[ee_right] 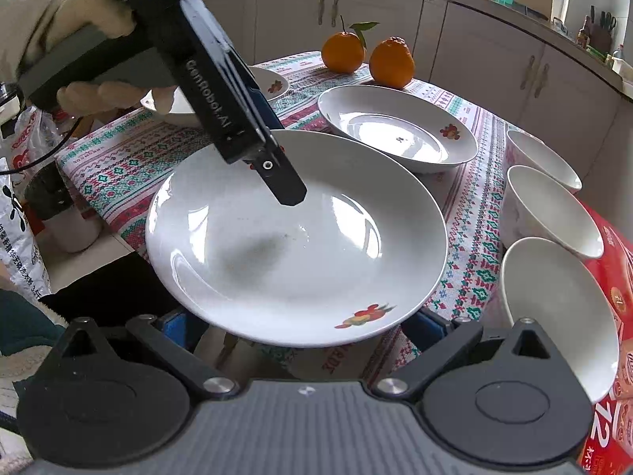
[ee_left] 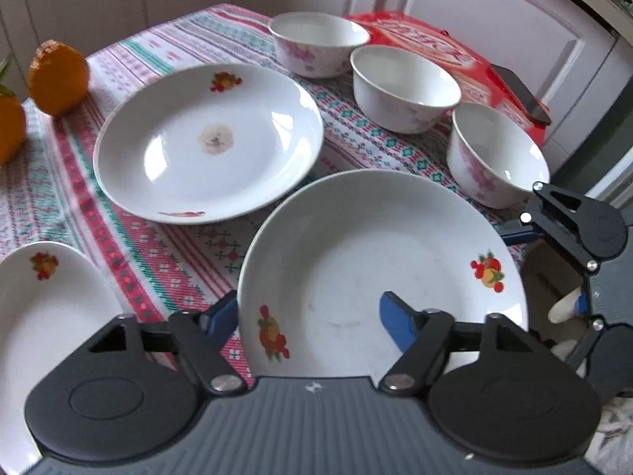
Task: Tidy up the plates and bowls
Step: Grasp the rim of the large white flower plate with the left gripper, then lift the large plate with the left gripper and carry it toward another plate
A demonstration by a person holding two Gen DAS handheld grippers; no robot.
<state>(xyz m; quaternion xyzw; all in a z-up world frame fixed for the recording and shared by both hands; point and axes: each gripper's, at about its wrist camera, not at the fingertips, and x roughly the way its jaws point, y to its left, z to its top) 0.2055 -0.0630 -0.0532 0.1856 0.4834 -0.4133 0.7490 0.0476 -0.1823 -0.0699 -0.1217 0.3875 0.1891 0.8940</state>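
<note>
A white plate with fruit prints [ee_left: 368, 261] [ee_right: 296, 237] is held tilted above the table's near edge. My left gripper [ee_left: 308, 312] is shut on its rim: one blue finger [ee_left: 399, 320] lies inside the plate, the other [ee_left: 221, 312] under it. It shows from the right wrist view as a black arm [ee_right: 237, 111] reaching onto the plate. My right gripper [ee_right: 300, 332] is open, its blue fingers [ee_right: 427, 328] below the plate's near rim. A second plate [ee_left: 205, 142] [ee_right: 395, 126] lies farther on. A third plate [ee_left: 43, 316] [ee_right: 273, 83] lies at the left. Three white bowls [ee_left: 403, 87] [ee_right: 554, 206] stand in a row.
Two oranges [ee_right: 391, 63] [ee_left: 59, 75] sit at the table's far end. A red box [ee_left: 435, 51] [ee_right: 617, 277] with a dark phone [ee_left: 522, 95] on it lies under the bowls. White cabinets [ee_right: 514, 63] surround the patterned tablecloth [ee_left: 166, 261]. Bags [ee_right: 19, 213] stand on the floor.
</note>
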